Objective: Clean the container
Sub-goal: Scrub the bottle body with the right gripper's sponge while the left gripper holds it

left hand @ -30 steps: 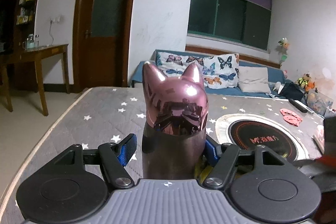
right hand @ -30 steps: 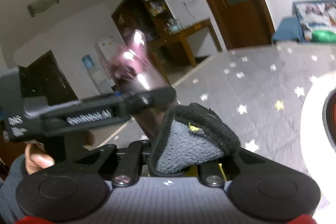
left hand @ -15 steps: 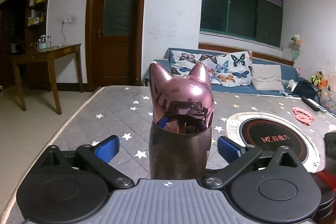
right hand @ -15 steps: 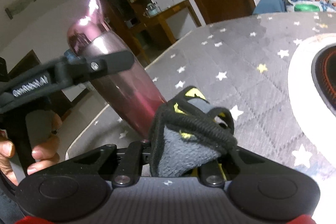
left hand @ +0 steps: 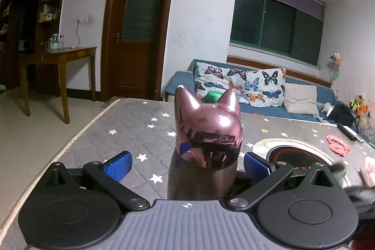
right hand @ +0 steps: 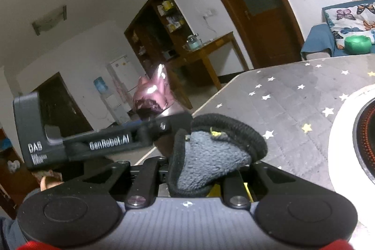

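Glossy pink metal bottle with cat-ear lid [left hand: 207,144] is standing upright between the left gripper [left hand: 187,164], whose blue pads are sitting wide, clear of its sides. Right gripper [right hand: 211,156] is clamping a grey fleece cloth with black trim [right hand: 211,158]. Bottle judged rigid, slick, top-heavy; grip the straight dark body, not the lid. Star-patterned grey quilted table [left hand: 131,123] edge is running at 9 o'clock; open room at 12; round cooktop [left hand: 297,154] at 3
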A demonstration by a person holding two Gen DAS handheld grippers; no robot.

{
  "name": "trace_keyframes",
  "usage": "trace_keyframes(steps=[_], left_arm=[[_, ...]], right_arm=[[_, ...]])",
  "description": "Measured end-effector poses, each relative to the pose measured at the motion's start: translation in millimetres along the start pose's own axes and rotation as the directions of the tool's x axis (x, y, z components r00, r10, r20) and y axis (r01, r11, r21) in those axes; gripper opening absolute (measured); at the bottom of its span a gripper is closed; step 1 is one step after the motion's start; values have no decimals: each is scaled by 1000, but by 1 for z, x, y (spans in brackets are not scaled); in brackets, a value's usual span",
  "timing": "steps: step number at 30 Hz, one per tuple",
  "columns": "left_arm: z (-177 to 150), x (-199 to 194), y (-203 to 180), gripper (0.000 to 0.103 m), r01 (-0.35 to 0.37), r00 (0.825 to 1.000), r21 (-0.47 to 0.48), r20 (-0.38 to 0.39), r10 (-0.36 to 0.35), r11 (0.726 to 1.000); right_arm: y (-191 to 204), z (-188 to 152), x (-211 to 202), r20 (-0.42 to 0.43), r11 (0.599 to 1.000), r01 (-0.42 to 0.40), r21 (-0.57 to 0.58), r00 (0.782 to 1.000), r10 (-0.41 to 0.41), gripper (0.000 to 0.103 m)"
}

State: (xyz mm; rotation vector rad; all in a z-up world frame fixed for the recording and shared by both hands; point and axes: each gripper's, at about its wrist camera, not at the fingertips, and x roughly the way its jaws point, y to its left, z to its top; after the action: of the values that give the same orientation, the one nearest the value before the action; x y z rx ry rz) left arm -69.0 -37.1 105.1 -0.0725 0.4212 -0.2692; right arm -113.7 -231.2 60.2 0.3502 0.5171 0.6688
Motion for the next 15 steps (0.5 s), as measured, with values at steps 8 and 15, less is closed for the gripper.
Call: trace_keyframes(steps=[8,15], left_arm=[[-2,4,-2,103,-8,1000,1,-19,8,1000],[-5,8,-3,103,-14,999,-5,-32,14,1000]], right_arm=[[1,-20,24,-89,998,47,-37,995,-50,16],[-5,-24,29,-117,995,94,-39,988,-98,16]])
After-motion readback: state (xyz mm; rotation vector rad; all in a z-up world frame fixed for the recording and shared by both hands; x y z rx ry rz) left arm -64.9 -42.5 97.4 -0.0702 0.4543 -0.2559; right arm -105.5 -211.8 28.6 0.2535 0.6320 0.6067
